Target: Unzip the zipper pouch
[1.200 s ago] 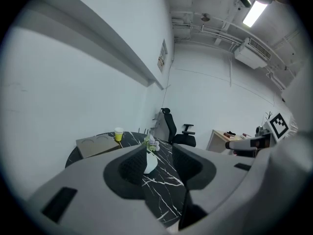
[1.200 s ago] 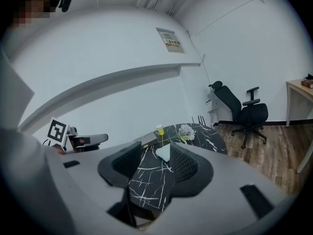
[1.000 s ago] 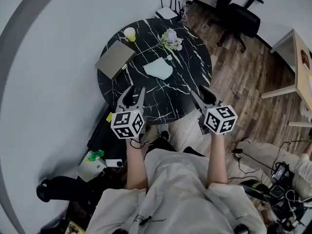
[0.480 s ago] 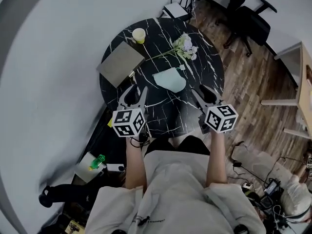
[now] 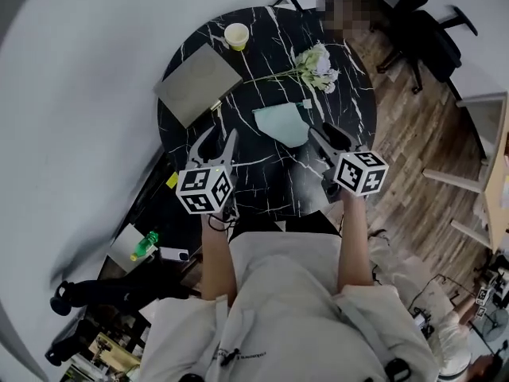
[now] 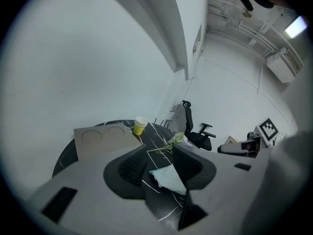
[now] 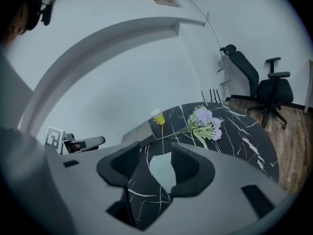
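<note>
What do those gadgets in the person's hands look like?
The left gripper and right gripper are grey two-jaw tools with dark ribbed pads, each bearing a white cube of black square markers. The person wears a pale short-sleeved T-shirt.

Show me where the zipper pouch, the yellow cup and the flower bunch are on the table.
zipper pouch (image 5: 282,124), head view, middle of its pale fabric face.
yellow cup (image 5: 236,35), head view, its top.
flower bunch (image 5: 320,59), head view, the pale blooms.
</note>
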